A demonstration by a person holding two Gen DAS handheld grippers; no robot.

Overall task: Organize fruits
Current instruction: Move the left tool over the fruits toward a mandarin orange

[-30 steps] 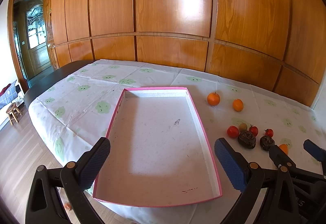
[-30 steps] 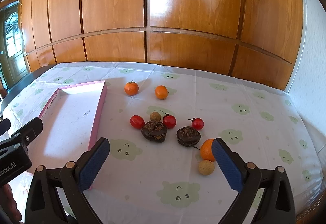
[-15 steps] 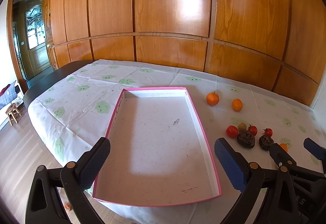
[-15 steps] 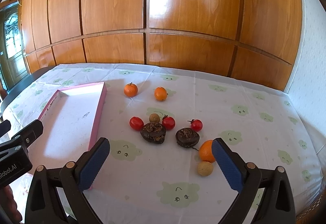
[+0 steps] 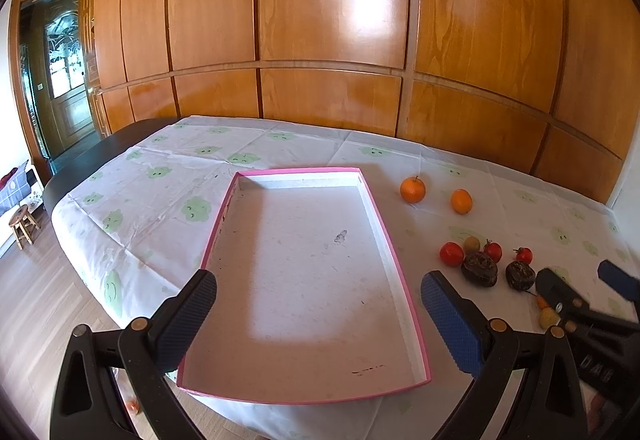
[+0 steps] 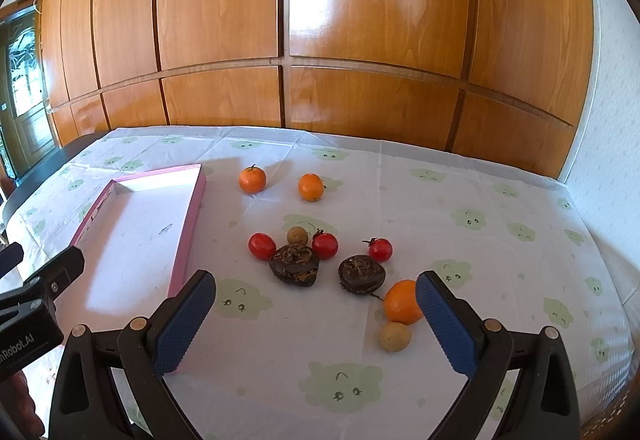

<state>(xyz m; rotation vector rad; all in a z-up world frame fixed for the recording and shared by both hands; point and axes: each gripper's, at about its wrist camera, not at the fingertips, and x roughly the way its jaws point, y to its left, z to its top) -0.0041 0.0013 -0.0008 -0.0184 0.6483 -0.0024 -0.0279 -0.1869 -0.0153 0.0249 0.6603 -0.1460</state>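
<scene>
An empty pink-rimmed tray (image 5: 372,199) lies on the cloth; my left gripper (image 5: 318,316) hovers open over its near end. To the tray's right lie the fruits: two oranges (image 6: 252,179) (image 6: 311,187) at the back, three red tomatoes (image 6: 262,246) (image 6: 325,245) (image 6: 380,249), two dark wrinkled fruits (image 6: 294,265) (image 6: 361,274), a small tan fruit (image 6: 297,235), a third orange (image 6: 402,301) and another tan fruit (image 6: 395,336). My right gripper (image 6: 316,320) is open, low in front of the cluster, holding nothing. In the left wrist view the same fruits (image 5: 479,268) show at right.
The table wears a white cloth (image 6: 440,207) printed with green faces and stands against a wooden panelled wall (image 6: 360,39). A door (image 5: 64,79) and a small stool (image 5: 24,224) are off to the left, beyond the table's left edge.
Both views have shifted only slightly; the fruits sit a touch lower in the right wrist view. Both grippers stay open and nothing has been picked up.
</scene>
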